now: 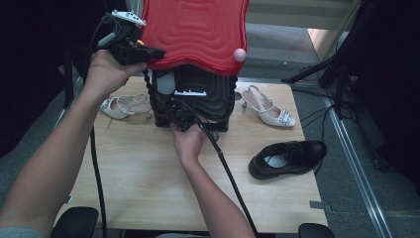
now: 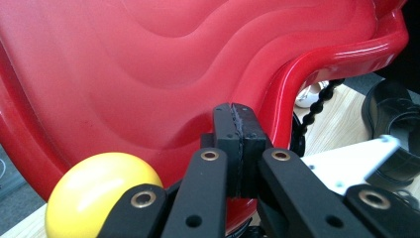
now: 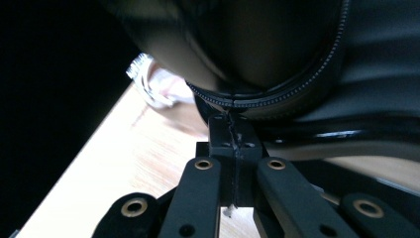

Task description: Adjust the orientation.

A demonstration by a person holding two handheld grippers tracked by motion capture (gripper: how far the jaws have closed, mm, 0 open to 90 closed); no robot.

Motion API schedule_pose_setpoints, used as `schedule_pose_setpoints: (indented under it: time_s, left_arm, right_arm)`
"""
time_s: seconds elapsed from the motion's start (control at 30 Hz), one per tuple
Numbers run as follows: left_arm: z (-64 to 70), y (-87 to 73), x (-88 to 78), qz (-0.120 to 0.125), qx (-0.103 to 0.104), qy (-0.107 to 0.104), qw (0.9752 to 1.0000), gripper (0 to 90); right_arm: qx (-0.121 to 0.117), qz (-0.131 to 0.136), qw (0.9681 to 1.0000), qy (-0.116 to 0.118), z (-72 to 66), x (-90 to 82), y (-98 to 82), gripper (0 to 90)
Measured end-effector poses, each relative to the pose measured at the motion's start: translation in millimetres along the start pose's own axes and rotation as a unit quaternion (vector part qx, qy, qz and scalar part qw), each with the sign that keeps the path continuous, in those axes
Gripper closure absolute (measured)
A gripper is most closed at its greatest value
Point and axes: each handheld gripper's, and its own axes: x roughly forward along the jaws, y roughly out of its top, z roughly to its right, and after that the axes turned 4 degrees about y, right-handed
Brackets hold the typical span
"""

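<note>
The red lid [image 1: 195, 32] of the black case [image 1: 208, 101] stands raised mid-table; left gripper [image 1: 143, 53] pinches its edge closed, right gripper [image 3: 233, 134], jaws closed, meets the zipper. Shoes remain unpacked.
</note>
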Motion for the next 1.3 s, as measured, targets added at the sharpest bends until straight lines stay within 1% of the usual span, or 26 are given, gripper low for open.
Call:
schedule_pose_setpoints:
  time_s: [0.03, 0.07, 0.1, 0.13, 0.17, 0.27, 0.4, 0.5, 0.57, 0.63, 0.67, 0.73, 0.77, 0.83, 0.93, 1.0, 1.03, 1.07, 1.1, 1.13, 1.17, 1.23, 1.27, 1.3]
  left_arm:
    - [-0.1, -0.4, -0.1, 0.002, 0.000, 0.000, 1.0000, 90.0]
    - [-0.5, -0.7, -0.4, 0.001, 0.001, 0.001, 1.0000, 90.0]
    - [-0.9, -0.9, 0.0, 0.004, 0.001, 0.000, 1.0000, 90.0]
    - [-1.2, -0.7, 0.3, 0.004, 0.001, -0.001, 1.0000, 90.0]
    - [-1.1, -0.4, 0.6, 0.003, 0.000, 0.000, 1.0000, 90.0]
    - [-0.4, 0.2, 1.1, 0.001, 0.000, 0.005, 1.0000, 90.0]
    - [-0.5, 0.3, 1.3, 0.000, -0.002, 0.007, 1.0000, 90.0]
    - [-1.2, 1.1, 1.6, -0.001, -0.006, 0.007, 1.0000, 90.0]
    - [-2.5, 1.9, 1.4, -0.002, -0.013, 0.000, 0.9999, 90.0]
    - [-2.7, 2.7, 0.9, -0.004, -0.015, -0.002, 0.9999, 90.0]
    - [-3.2, 3.1, 0.3, -0.001, -0.020, -0.004, 0.9998, 89.8]
    - [-4.8, 5.4, -3.0, 0.004, -0.036, -0.017, 0.9992, 84.2]
    - [-5.8, 7.2, -4.7, 0.003, -0.043, -0.022, 0.9988, 80.0]
    - [-6.2, 9.7, -8.0, -0.003, -0.044, -0.017, 0.9989, 78.7]
    - [-5.9, 9.8, -13.1, -0.001, -0.051, -0.028, 0.9983, 74.4]
    - [-4.8, 9.3, -16.2, -0.002, -0.052, -0.031, 0.9982, 71.2]
    - [-3.6, 8.7, -18.0, -0.007, -0.054, -0.035, 0.9979, 69.5]
    - [-2.1, 7.5, -19.9, -0.009, -0.052, -0.038, 0.9979, 67.9]
    - [-0.3, 5.8, -21.4, -0.008, -0.053, -0.042, 0.9977, 65.4]
    - [1.4, 3.6, -23.6, -0.012, -0.055, -0.048, 0.9973, 63.1]
    - [2.5, 1.7, -24.6, -0.013, -0.054, -0.052, 0.9971, 63.3]
    - [4.4, -4.0, -27.5, -0.012, -0.050, -0.067, 0.9964, 63.4]
    - [5.5, -7.2, -28.4, -0.014, -0.048, -0.074, 0.9960, 63.6]
    - [6.4, -10.7, -29.2, -0.013, -0.043, -0.080, 0.9958, 63.6]
  right_arm:
    - [0.004, -0.001, 1.0000, 0.002, 1.1, 1.8, -0.9, 89.1]
    - [0.005, 0.006, 0.9999, 0.010, 1.0, -0.6, -2.3, 85.0]
    - [0.005, 0.017, 0.9995, 0.026, 0.8, -4.5, -3.7, 84.3]
    - [0.005, 0.025, 0.9993, 0.030, -0.2, -8.4, -4.7, 84.6]
    - [0.000, 0.022, 0.9993, 0.031, -1.3, -12.2, -5.3, 86.0]
    - [-0.010, 0.012, 0.9995, 0.028, -0.7, -18.2, -8.4, 87.6]
    - [-0.008, 0.007, 0.9995, 0.028, 4.9, -26.7, -15.3, 88.0]
    - [-0.016, 0.007, 0.9995, 0.026, 7.0, -35.4, -20.3, 87.9]
    - [-0.017, 0.007, 0.9994, 0.030, 8.9, -42.6, -22.5, 87.8]
    - [-0.021, 0.006, 0.9992, 0.033, 10.8, -50.6, -24.4, 86.9]
    - [-0.024, 0.007, 0.9991, 0.035, 11.5, -54.5, -25.5, 86.4]
    - [-0.035, 0.003, 0.9988, 0.034, 12.6, -62.1, -28.3, 84.5]
    - [-0.036, 0.000, 0.9987, 0.037, 13.5, -65.7, -29.8, 83.4]
    - [-0.038, -0.010, 0.9985, 0.040, 15.4, -72.6, -32.1, 82.1]
    - [-0.048, -0.018, 0.9978, 0.042, 17.8, -83.3, -35.6, 80.9]
    - [-0.053, -0.018, 0.9973, 0.049, 20.3, -90.9, -38.0, 80.2]
    - [-0.054, -0.021, 0.9969, 0.054, 21.8, -94.4, -38.9, 79.9]
    - [-0.054, -0.027, 0.9966, 0.055, 22.8, -97.8, -39.7, 78.9]
    - [-0.058, -0.032, 0.9962, 0.056, 23.7, -101.1, -40.7, 78.8]
    - [-0.065, -0.034, 0.9956, 0.057, 24.6, -104.5, -41.9, 78.2]
    - [-0.072, -0.034, 0.9954, 0.054, 25.3, -108.9, -43.6, 78.0]
    - [-0.080, -0.038, 0.9946, 0.054, 27.0, -114.5, -46.1, 77.4]
    - [-0.080, -0.040, 0.9947, 0.051, 28.5, -117.5, -47.6, 77.1]
    - [-0.080, -0.046, 0.9943, 0.055, 30.6, -119.9, -49.0, 77.3]
